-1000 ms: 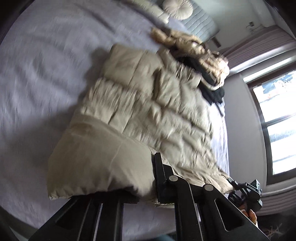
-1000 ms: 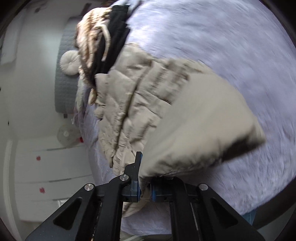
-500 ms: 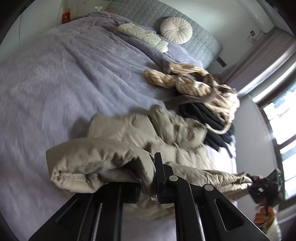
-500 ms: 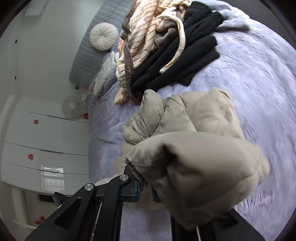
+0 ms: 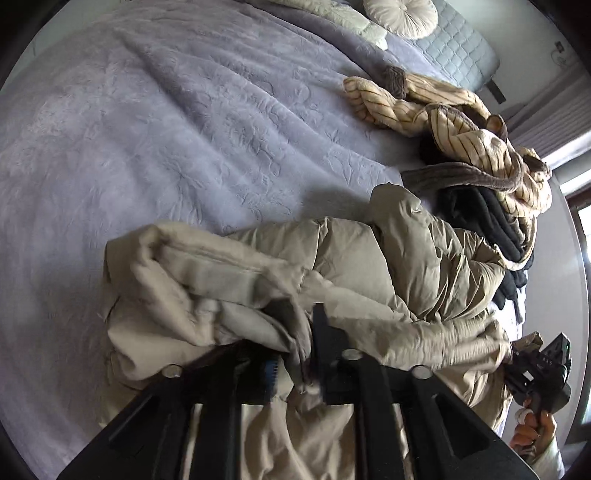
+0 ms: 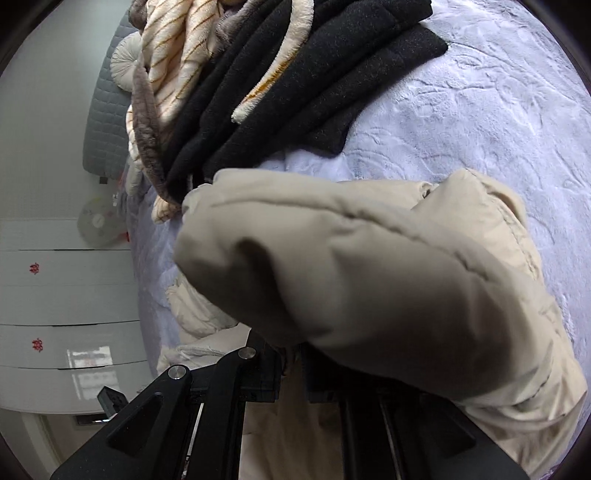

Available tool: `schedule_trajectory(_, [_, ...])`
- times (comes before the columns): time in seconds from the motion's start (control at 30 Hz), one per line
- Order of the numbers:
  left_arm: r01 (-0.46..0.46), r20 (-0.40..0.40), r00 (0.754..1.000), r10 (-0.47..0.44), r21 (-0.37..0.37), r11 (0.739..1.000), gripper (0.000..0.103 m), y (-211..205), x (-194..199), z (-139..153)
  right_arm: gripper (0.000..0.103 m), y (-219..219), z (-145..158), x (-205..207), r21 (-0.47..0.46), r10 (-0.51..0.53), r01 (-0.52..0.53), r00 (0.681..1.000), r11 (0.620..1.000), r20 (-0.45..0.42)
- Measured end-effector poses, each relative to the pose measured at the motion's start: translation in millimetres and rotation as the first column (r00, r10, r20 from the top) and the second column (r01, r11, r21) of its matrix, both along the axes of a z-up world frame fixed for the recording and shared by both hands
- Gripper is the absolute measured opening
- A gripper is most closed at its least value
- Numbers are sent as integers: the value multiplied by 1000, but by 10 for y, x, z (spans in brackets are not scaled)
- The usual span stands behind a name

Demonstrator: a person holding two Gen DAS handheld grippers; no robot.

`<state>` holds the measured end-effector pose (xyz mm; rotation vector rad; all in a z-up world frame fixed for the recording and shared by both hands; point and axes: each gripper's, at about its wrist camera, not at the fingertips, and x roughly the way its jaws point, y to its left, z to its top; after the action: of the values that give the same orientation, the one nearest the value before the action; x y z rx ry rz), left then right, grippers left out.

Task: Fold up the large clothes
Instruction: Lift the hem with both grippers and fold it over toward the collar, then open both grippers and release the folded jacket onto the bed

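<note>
I have the beige puffer jacket (image 5: 354,258) doubled over on the lavender bed cover (image 5: 184,129), its folded edge brought up close to the pile of striped fleece (image 5: 472,140) and black garments (image 6: 332,66) near the round cushion (image 5: 400,14). My left tool (image 5: 299,354) is letting go: its jaws are opening, with a pinch of jacket fabric still lying between them. My right tool (image 6: 291,365) is clamped tight on the jacket's other corner, the padded fold bulging over its fingers; in the left view I can see it at the far right, gripped in my hand (image 5: 532,432).

To finish this fold well, I judge both corners should land squarely on the layer below before either is freed, so the edges line up. I would lower the right corner to match the left, release only once the fabric rests flat, then back both tools straight out so the slippery shell does not drag open or catch the neighbouring pile.
</note>
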<state>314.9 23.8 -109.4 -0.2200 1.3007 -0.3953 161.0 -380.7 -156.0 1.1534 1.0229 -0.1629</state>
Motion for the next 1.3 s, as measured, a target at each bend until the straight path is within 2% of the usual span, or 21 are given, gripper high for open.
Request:
schedule_trajectory(0.07, [28, 11, 1000, -28, 9, 1000, 22, -16, 6, 63, 10, 4, -8, 24, -8, 6, -6, 1000, 1000, -8])
schedule_trajectory(0.1, [42, 19, 999, -42, 10, 999, 31, -12, -5, 109, 10, -2, -9, 41, -11, 16, -16, 1000, 1000, -14])
schedule_trajectory(0.13, [53, 29, 998, -53, 13, 999, 60, -7, -15, 153, 11, -6, -5, 52, -12, 26, -26, 999, 1000, -19])
schedule_trajectory(0.2, [66, 102, 992, -75, 81, 994, 96, 12, -59, 309, 17, -6, 49, 76, -19, 49, -49, 999, 999, -24])
schedule_trajectory(0.23, [70, 145, 986, -85, 107, 992, 96, 27, -81, 400, 21, -3, 101, 89, -30, 63, -64, 998, 997, -25])
schedule_trajectory(0.3, [92, 176, 978, -113, 122, 988, 96, 64, -90, 517, 40, 2, 230, 88, -66, 89, -89, 996, 994, -11])
schedule_trajectory(0.33, [90, 183, 977, -113, 130, 987, 96, 87, -78, 536, 62, 1, 334, 58, -91, 102, -101, 995, 991, 15])
schedule_trajectory(0.37, [83, 202, 973, -114, 156, 984, 96, 113, -79, 547, 70, 5, 438, 12, -121, 111, -106, 993, 987, 40])
schedule_trajectory(0.47, [63, 227, 967, -117, 232, 971, 96, 189, -65, 472, 70, -3, 711, -152, -245, 138, -118, 988, 962, 67])
schedule_trajectory(0.5, [64, 218, 969, -118, 238, 969, 95, 226, -49, 414, 70, -21, 805, -217, -326, 142, -117, 989, 938, 52])
schedule_trajectory(0.53, [63, 212, 970, -115, 238, 969, 88, 250, -31, 379, 70, -46, 869, -267, -410, 143, -121, 989, 904, 25])
schedule_trajectory(0.6, [57, 199, 974, -110, 256, 965, 83, 304, 3, 275, 70, -135, 875, -313, -506, 144, -142, 989, 851, -35])
schedule_trajectory(0.67, [50, 208, 972, -109, 269, 962, 83, 316, 5, 211, 69, -244, 751, -280, -549, 128, -168, 986, 819, -110])
schedule_trajectory(0.7, [49, 212, 971, -111, 282, 958, 83, 302, 13, 173, 63, -313, 635, -274, -538, 128, -183, 982, 823, -138])
schedule_trajectory(0.73, [45, 217, 970, -113, 297, 954, 83, 279, 19, 138, 35, -351, 522, -247, -504, 142, -204, 977, 839, -158])
schedule_trajectory(0.77, [38, 223, 968, -113, 316, 948, 83, 256, 37, 103, 15, -375, 459, -214, -471, 158, -220, 973, 854, -169])
schedule_trajectory(0.83, [9, 229, 968, -99, 362, 932, 83, 214, 104, -9, 15, -359, 307, -101, -478, 168, -248, 964, 843, -204])
schedule_trajectory(0.93, [-56, 204, 979, -24, 377, 925, 83, 153, 320, -272, 15, -363, 120, 80, -508, 155, -266, 955, 819, -252])
schedule_trajectory(1.03, [-96, 196, 980, 20, 384, 918, 83, 89, 443, -461, 15, -394, -66, 191, -506, 117, -248, 954, 826, -275])
schedule_trajectory(1.17, [-103, 206, 978, 15, 423, 900, 83, -46, 520, -651, 15, -465, -255, 305, -516, 93, -235, 954, 824, -286])
schedule_trajectory(1.3, [-117, 180, 982, 49, 394, 911, 84, 6, 621, -742, 15, -487, -351, 398, -523, 73, -218, 956, 824, -284])
